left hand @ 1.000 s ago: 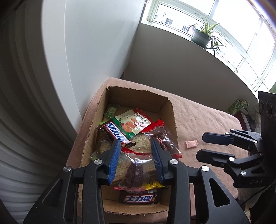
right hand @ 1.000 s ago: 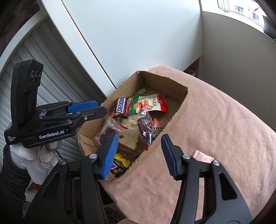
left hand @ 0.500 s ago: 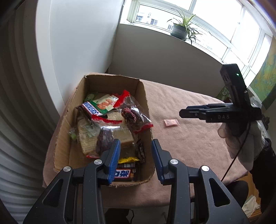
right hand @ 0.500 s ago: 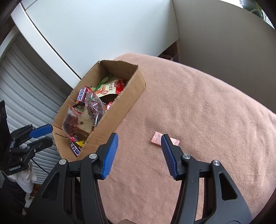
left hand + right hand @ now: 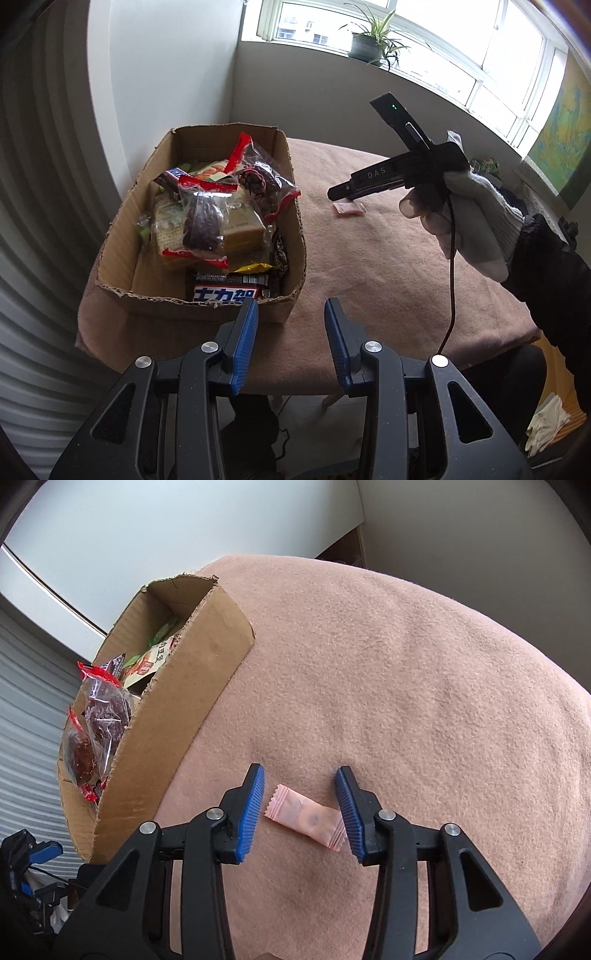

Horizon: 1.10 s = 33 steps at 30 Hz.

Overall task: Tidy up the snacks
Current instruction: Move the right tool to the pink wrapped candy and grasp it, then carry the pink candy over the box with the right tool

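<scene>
The right hand-held gripper [image 5: 299,806] straddles the one pink candy [image 5: 306,816] left lying on the blanket-covered tabletop [image 5: 424,701], just beside the cardboard box [image 5: 192,686]. Its jaws have just been closing, with the wrapper between the blue pads; one end seems to meet a pad, but nothing is clamped yet. The left hand-held gripper [image 5: 291,341] hangs part-open and empty near the box's front corner. The box already holds piled snacks: a Snickers bar [image 5: 225,292], clear bags of dark dried fruit [image 5: 203,225] and wrapped crackers.
</scene>
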{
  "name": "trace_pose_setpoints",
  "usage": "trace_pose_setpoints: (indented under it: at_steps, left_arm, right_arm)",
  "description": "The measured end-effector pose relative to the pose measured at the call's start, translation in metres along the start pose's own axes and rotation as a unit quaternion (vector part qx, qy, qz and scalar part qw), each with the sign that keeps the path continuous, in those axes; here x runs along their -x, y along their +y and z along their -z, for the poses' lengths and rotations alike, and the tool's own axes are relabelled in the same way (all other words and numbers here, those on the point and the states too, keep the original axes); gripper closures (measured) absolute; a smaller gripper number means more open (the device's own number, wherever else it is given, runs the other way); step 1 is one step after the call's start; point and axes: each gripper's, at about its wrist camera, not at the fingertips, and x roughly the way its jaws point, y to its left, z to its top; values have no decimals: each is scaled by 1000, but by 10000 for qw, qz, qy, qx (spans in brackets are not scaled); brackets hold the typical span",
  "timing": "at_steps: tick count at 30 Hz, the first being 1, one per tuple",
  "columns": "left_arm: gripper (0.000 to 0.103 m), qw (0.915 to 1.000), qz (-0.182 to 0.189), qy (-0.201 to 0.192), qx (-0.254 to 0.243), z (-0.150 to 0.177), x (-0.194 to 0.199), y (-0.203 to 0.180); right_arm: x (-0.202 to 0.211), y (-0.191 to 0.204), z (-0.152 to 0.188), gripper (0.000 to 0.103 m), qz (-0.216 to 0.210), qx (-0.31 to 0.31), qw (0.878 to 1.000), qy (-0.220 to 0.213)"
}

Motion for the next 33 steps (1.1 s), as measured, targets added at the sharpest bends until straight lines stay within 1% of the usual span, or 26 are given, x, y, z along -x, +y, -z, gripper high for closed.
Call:
trace_pose_setpoints:
  at_steps: [4,9,11,14,15,17,19,22,24,27,30,33]
  left_arm:
    - [67,10000,-26,33,-1,3,-2,0]
    - [67,10000,-33,65,-23,3,-6,0]
    - [67,10000,-30,60,4,2,-8,1]
    - [67,10000,-45,31,64,-1,-9,5]
    - [67,9999,-54,15,85,-1,-8,6]
    - [67,9999,-52,-4,119,0,-7,7]
    - [67,9999,-42,-25,126,-1,-6,8]
    - [67,9999,-43,-40,134,-1,-5,8]
    - [67,9998,-46,-68,158,-1,-5,10]
    - [67,9997,-14,-117,228,-1,-3,11]
    - [67,9994,-47,-221,245,-2,0,13]
    - [67,9991,-70,-288,295,-5,2,18]
  right_arm:
    - [-2,7,3,60,-10,177,9997,189]
    - [-5,20,15,60,8,508,9976,469]
    - [-6,27,20,60,68,681,9963,526]
    - [-9,37,26,60,296,873,9943,537]
    - [-10,39,27,62,359,905,9939,514]
    - [-11,45,30,69,605,1060,9914,478]
    - [-15,53,34,79,862,1253,9873,449]
    - [-14,61,43,83,1043,1276,9855,398]
    - [-13,64,49,84,1122,1251,9853,312]
    - [1,70,59,84,1054,1140,9878,110]
    - [25,83,69,84,750,998,9920,-204]
    - [48,105,72,84,497,1033,9920,-535]
